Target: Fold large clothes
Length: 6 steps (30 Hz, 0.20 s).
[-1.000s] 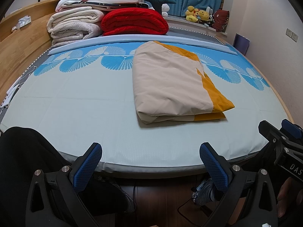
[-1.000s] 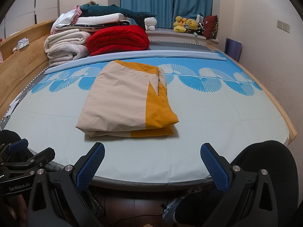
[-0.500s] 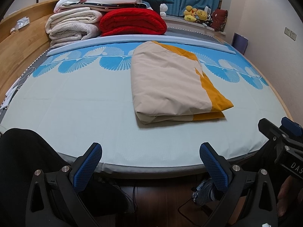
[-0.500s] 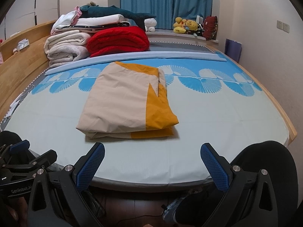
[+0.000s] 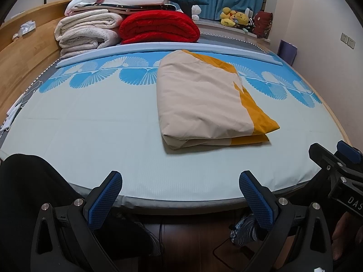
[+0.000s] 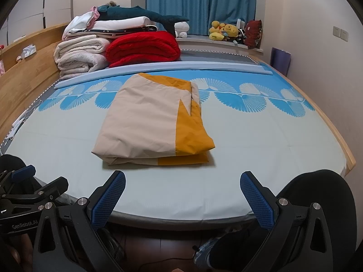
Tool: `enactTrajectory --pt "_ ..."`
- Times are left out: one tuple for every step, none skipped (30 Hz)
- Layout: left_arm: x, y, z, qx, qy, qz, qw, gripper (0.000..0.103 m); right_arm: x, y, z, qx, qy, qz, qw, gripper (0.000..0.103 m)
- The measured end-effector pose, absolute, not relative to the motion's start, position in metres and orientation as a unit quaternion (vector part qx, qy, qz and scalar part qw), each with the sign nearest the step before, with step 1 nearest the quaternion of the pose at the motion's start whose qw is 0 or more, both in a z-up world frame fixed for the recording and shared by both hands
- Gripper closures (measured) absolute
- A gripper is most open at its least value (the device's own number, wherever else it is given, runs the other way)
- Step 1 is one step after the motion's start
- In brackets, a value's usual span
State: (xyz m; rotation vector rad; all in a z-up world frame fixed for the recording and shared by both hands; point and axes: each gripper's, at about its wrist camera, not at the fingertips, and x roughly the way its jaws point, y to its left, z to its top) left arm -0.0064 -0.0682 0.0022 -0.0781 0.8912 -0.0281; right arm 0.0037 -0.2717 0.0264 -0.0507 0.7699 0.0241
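Observation:
A beige and orange cloth point(image 5: 204, 102) lies folded into a thick rectangle on the pale blue bed sheet point(image 5: 90, 131); it also shows in the right wrist view point(image 6: 149, 124). My left gripper point(image 5: 180, 195) is open and empty, held off the near edge of the bed, short of the cloth. My right gripper point(image 6: 182, 195) is open and empty, also off the near edge, with the cloth just beyond it. The right gripper shows at the right edge of the left wrist view point(image 5: 335, 165), and the left gripper at the left edge of the right wrist view point(image 6: 29, 188).
Folded white blankets point(image 5: 86, 34) and a red quilt point(image 5: 158, 27) are stacked at the bed's head, with a wooden side rail point(image 5: 25, 61) on the left. Plush toys point(image 6: 224, 31) sit on the window ledge. The person's black-clad knees point(image 6: 317, 204) and dark floor lie below the bed's edge.
Both grippers have risen and tilted slightly, so the bed sits a little lower in the views. The folded cloth has not moved.

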Motion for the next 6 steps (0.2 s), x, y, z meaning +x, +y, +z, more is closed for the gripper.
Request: enactTrajectory --pt "-0.0062 -0.068 0.0024 -0.038 0.43 -0.014 0.902 0.001 0.0037 -0.2717 0.0264 -0.025 0.375 0.012 0.926 0.002" --pt "-0.0064 -0.0682 0.0027 -0.038 0.429 -0.014 0.902 0.001 0.0038 -0.2715 0.0262 -0.025 0.376 0.012 0.926 0.002" --pt "-0.0064 -0.0683 0.0029 -0.037 0.427 -0.013 0.903 0.001 0.004 -0.2711 0.026 -0.025 0.376 0.012 0.926 0.002" --pt "-0.0066 -0.0684 0.0037 -0.037 0.425 -0.012 0.904 0.001 0.004 -0.2709 0.026 -0.025 0.376 0.012 0.926 0.002" --pt "-0.007 -0.0681 0.0044 -0.036 0.424 -0.012 0.905 0.001 0.0035 -0.2709 0.0263 -0.025 0.376 0.011 0.926 0.002" --pt "-0.0066 -0.0676 0.0045 -0.037 0.425 -0.012 0.904 0.001 0.0035 -0.2707 0.0262 -0.025 0.376 0.011 0.926 0.002"
